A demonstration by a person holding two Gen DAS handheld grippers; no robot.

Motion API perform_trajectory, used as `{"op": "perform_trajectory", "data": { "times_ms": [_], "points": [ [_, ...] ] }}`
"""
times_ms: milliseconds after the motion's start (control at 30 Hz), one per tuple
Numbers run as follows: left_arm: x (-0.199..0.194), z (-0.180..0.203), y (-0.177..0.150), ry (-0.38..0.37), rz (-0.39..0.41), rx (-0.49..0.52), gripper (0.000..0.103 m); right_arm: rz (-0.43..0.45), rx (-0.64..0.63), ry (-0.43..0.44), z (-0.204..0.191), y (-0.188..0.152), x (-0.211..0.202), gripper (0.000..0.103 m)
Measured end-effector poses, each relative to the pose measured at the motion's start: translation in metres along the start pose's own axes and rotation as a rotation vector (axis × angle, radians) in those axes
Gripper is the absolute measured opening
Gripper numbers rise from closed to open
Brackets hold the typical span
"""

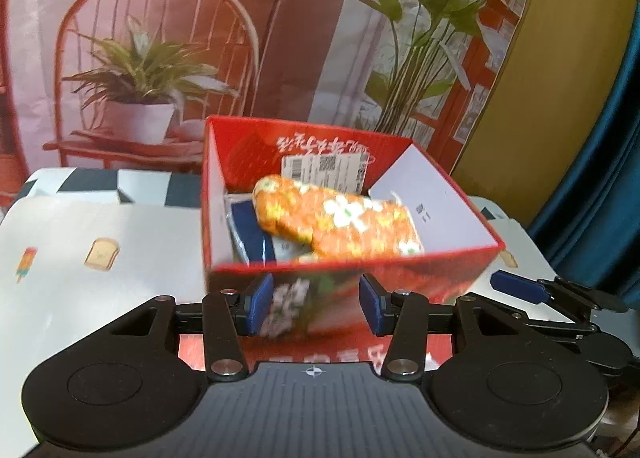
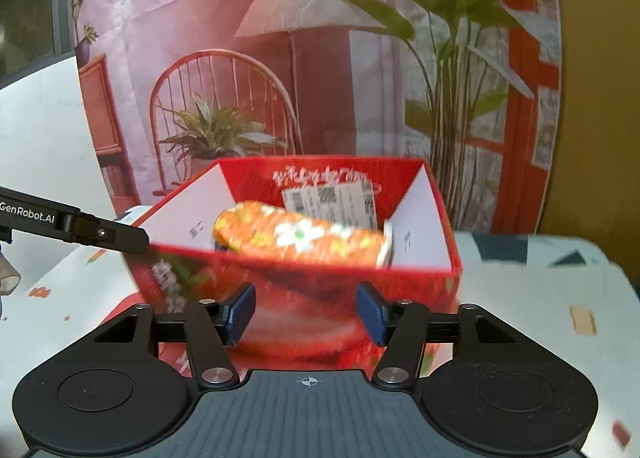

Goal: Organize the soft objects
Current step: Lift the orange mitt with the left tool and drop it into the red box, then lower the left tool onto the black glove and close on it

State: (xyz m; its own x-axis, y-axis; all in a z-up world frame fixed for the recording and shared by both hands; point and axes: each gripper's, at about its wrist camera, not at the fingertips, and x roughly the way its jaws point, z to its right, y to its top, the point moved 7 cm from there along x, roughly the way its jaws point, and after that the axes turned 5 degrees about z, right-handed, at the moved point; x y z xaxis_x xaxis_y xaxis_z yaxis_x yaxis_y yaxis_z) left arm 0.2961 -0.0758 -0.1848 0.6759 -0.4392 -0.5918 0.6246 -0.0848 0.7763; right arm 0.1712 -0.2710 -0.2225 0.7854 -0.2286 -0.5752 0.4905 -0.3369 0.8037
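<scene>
A red cardboard box stands open on the table, also in the right wrist view. An orange soft bundle with white flowers lies in it across a dark blue item; it also shows in the right wrist view. My left gripper is open and empty, just before the box's front wall. My right gripper is open and empty, also in front of the box. The right gripper's blue finger shows at the right of the left wrist view.
The table has a white cloth with small food prints. A printed backdrop of a chair, plants and a lamp hangs behind the box. A dark blue curtain is at the right. The left gripper's black arm reaches in from the left.
</scene>
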Motion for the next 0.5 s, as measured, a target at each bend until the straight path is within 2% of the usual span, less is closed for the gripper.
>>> {"op": "perform_trajectory", "data": {
  "times_ms": [233, 500],
  "points": [
    [-0.025, -0.008, -0.030, 0.041, -0.005, -0.005, 0.050, -0.046, 0.050, -0.014, -0.006, -0.036, -0.024, 0.066],
    [-0.048, -0.012, -0.064, 0.064, -0.018, -0.016, 0.050, -0.069, 0.032, -0.026, -0.016, -0.067, -0.048, 0.067]
  ]
}}
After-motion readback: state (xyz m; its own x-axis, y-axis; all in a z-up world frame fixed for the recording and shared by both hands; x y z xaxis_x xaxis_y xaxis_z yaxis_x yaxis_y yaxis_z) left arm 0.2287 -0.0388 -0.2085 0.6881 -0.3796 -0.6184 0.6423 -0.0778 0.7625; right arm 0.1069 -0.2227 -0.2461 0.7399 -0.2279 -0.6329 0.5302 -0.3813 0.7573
